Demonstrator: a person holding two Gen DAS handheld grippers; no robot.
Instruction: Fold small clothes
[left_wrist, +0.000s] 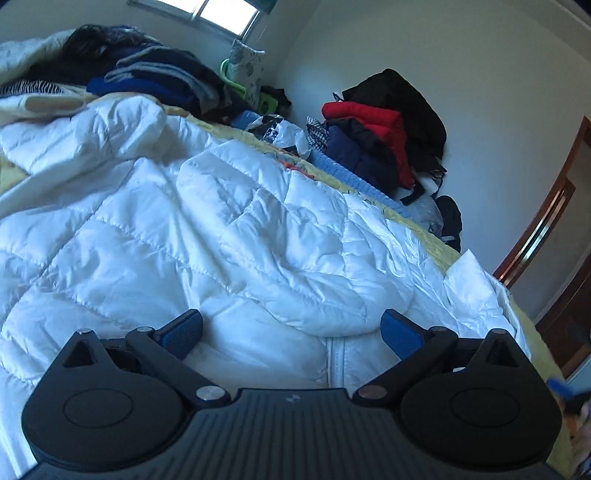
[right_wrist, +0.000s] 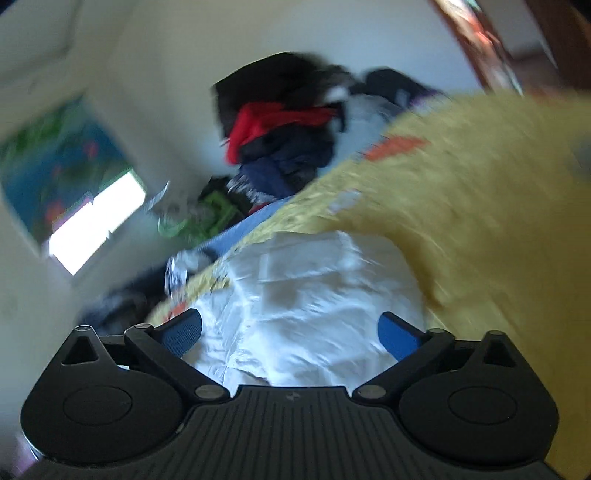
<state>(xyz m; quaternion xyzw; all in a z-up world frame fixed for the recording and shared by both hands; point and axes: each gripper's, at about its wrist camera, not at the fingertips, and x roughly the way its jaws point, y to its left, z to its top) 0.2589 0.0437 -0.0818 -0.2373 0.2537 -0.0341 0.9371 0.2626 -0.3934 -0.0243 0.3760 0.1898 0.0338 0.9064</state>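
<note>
A white quilted puffer jacket (left_wrist: 192, 221) lies spread over a yellow bedspread (left_wrist: 439, 243), its zipper (left_wrist: 338, 363) running toward me. My left gripper (left_wrist: 291, 332) hovers just over the jacket near the zipper, its blue pads wide apart with nothing pinched between them. In the blurred right wrist view, my right gripper (right_wrist: 290, 334) is also open, above a white part of the jacket (right_wrist: 306, 295), with the yellow bedspread (right_wrist: 461, 206) rising to the right.
Dark folded clothes (left_wrist: 147, 77) are heaped at the bed's far left. A pile of red, navy and black garments (left_wrist: 384, 136) sits by the far wall. A wooden door frame (left_wrist: 543, 225) stands at the right. A window (right_wrist: 96, 229) is visible at the left.
</note>
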